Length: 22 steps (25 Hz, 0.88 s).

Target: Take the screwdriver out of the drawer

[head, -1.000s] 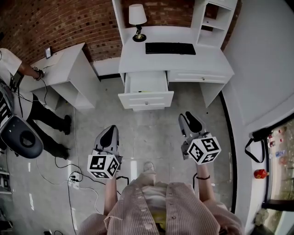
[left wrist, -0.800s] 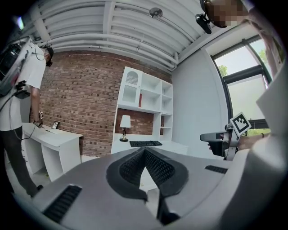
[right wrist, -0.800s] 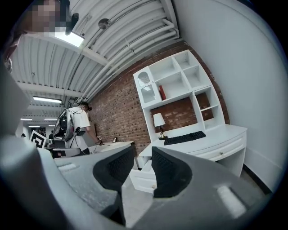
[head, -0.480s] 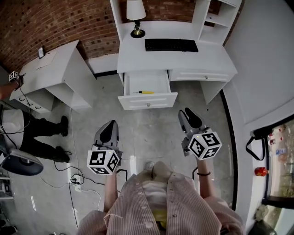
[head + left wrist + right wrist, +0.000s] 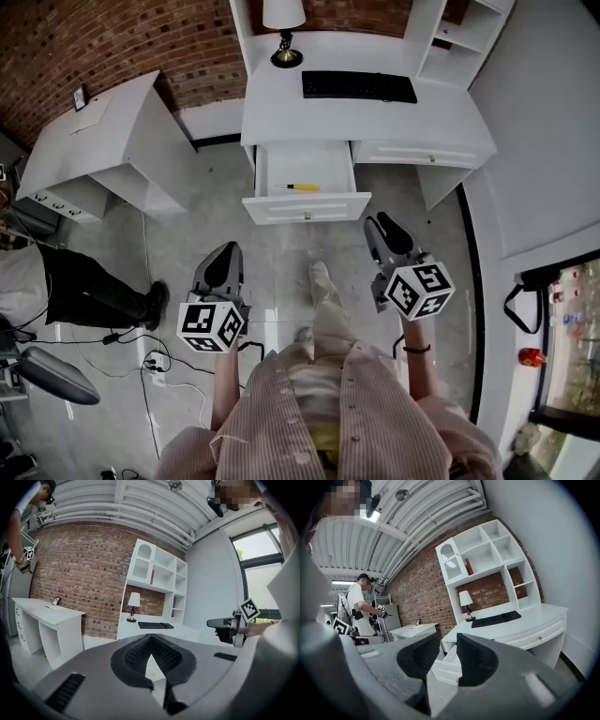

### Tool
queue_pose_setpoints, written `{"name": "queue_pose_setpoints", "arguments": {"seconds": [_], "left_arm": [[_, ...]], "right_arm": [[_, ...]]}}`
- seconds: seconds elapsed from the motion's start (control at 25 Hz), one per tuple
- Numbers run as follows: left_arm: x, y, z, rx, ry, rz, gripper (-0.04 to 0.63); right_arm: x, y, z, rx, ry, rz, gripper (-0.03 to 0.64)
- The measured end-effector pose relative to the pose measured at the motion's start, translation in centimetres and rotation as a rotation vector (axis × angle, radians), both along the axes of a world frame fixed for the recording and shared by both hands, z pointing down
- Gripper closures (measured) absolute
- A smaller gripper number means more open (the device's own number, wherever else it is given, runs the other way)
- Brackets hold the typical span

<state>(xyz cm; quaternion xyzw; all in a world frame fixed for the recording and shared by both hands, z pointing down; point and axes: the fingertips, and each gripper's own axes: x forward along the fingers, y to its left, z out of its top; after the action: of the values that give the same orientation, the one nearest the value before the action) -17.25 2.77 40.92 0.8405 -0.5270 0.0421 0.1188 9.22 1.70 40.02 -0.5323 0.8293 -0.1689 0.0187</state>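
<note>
A yellow-handled screwdriver (image 5: 302,187) lies inside the open white drawer (image 5: 307,207) of the white desk (image 5: 356,122). Both grippers hang in the air over the floor, short of the drawer and touching nothing. My left gripper (image 5: 225,255) is shut, its pads meeting at the tips (image 5: 149,638), with nothing between them. My right gripper (image 5: 382,225) is open by a narrow gap (image 5: 447,641) and holds nothing; the drawer (image 5: 443,667) shows through that gap. The screwdriver is hidden in both gripper views.
A black keyboard (image 5: 359,86) and a lamp (image 5: 284,19) sit on the desk, with shelves behind. A second white desk (image 5: 103,131) stands at the left by the brick wall. Another person (image 5: 66,286), a chair (image 5: 52,375) and floor cables (image 5: 150,361) are at the left.
The view has moved closer to the desk, a foot has stepped forward, and the screwdriver now shows in the drawer. Both grippers kept their pose. The person at left has shifted.
</note>
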Motion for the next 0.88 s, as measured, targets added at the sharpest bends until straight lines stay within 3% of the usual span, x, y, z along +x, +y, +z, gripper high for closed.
{"name": "queue_pose_setpoints", "arguments": {"seconds": [0.4, 0.88], "left_arm": [[0.3, -9.4, 1.8, -0.060, 0.009, -0.028, 0.595], [2.4, -19.9, 6.3, -0.200, 0.013, -0.060, 0.595]], "right_arm": [[-1.2, -10.8, 2.1, -0.061, 0.044, -0.089, 0.514], [-2.9, -22.3, 7.3, -0.186, 0.131, -0.268, 0.514]]}}
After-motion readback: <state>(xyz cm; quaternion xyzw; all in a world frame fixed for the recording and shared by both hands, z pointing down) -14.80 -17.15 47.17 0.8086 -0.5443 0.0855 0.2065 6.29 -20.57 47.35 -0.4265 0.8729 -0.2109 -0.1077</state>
